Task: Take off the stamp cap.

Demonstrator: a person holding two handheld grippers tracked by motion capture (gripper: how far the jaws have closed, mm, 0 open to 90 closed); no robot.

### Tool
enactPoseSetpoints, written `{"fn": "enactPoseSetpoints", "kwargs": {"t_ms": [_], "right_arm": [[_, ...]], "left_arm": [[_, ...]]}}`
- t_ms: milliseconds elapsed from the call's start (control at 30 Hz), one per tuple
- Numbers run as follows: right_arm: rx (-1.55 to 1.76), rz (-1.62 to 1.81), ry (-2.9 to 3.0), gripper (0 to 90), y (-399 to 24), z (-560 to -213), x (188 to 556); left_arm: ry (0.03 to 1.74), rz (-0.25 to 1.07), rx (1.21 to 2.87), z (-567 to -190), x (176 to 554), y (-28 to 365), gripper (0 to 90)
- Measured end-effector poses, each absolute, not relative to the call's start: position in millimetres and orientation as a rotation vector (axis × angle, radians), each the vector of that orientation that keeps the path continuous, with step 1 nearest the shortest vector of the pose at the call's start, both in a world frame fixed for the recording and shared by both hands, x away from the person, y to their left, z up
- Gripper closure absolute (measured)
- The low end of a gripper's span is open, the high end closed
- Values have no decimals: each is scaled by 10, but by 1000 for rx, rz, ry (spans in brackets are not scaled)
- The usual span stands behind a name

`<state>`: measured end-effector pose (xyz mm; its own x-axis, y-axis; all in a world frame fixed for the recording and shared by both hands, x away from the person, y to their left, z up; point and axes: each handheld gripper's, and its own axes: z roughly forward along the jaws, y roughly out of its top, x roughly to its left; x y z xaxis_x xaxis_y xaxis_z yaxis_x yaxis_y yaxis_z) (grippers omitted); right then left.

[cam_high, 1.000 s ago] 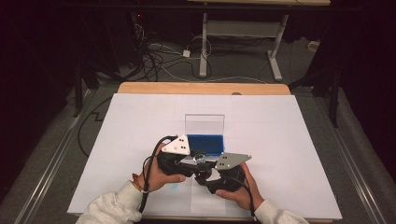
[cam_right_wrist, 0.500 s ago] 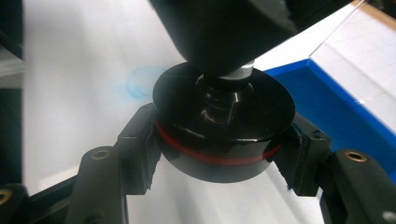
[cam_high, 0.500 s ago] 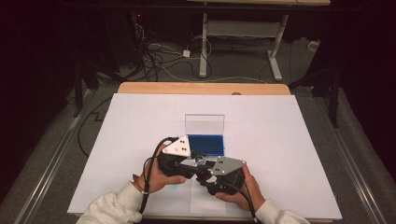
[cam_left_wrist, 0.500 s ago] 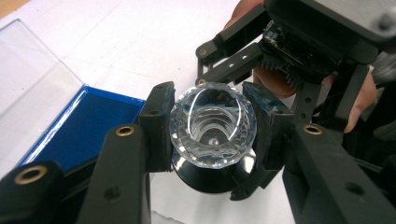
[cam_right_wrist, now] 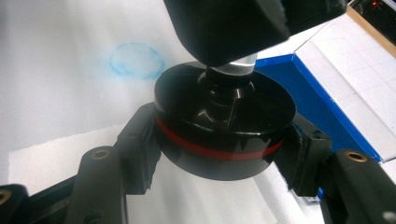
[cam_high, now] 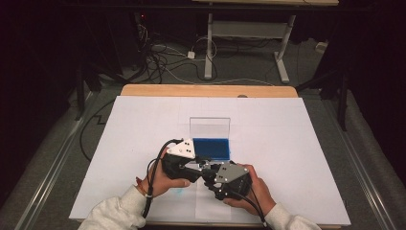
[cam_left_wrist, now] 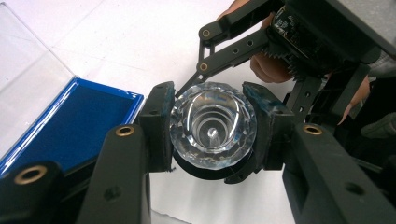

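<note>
A faceted clear crystal knob (cam_left_wrist: 212, 128) on a short stem tops a round black base with a red band (cam_right_wrist: 224, 121). My left gripper (cam_left_wrist: 212, 126) is shut on the knob, a pad pressing each side. My right gripper (cam_right_wrist: 224, 154) is shut on the black base from the opposite end. In the high view both grippers meet just above the white sheet, the left gripper (cam_high: 203, 165) and the right gripper (cam_high: 211, 176) tip to tip, a hand holding each. The piece itself is hidden between them there.
An open blue-lined box (cam_high: 210, 147) with its clear lid (cam_high: 209, 127) standing up sits just behind the grippers. A faint blue ring mark (cam_right_wrist: 136, 59) is on the white sheet (cam_high: 287, 143). The wooden table edge (cam_high: 206, 90) runs along the far side, with cables on the floor beyond.
The right hand has shifted slightly toward the near edge and its grey top plate has turned a little. The left hand has kept still.
</note>
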<state>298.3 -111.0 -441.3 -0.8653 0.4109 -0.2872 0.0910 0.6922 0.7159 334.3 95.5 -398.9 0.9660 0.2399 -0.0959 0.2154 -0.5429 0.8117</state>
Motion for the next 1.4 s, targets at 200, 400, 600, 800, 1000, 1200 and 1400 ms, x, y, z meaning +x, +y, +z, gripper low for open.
{"fn": "enactPoseSetpoints", "kwargs": {"t_ms": [200, 400, 600, 800, 1000, 1200, 1400], "right_arm": [[371, 992, 2485, 387, -1113, -4405, 2987], [372, 966, 2486, 386, -1103, -4396, 2988], [142, 949, 2571, 389, -755, -4488, 2722], [229, 998, 2521, 388, -1005, -4394, 2815], [273, 1014, 2512, 387, -1102, -4345, 2834], [361, 1029, 2488, 387, -1217, -4340, 2900], [428, 1058, 2462, 386, -1327, -4310, 2945]], "left_arm": [[326, 29, 2164, -3998, 3352, 942, 547], [315, 16, 2162, -4001, 3372, 932, 547], [351, 68, 2146, -3990, 3416, 896, 548], [390, 113, 2123, -3913, 3463, 1081, 549], [406, 151, 2144, -3906, 3478, 1147, 549], [409, 163, 2149, -3909, 3484, 1177, 549], [396, 166, 2151, -3908, 3480, 1193, 548]]}}
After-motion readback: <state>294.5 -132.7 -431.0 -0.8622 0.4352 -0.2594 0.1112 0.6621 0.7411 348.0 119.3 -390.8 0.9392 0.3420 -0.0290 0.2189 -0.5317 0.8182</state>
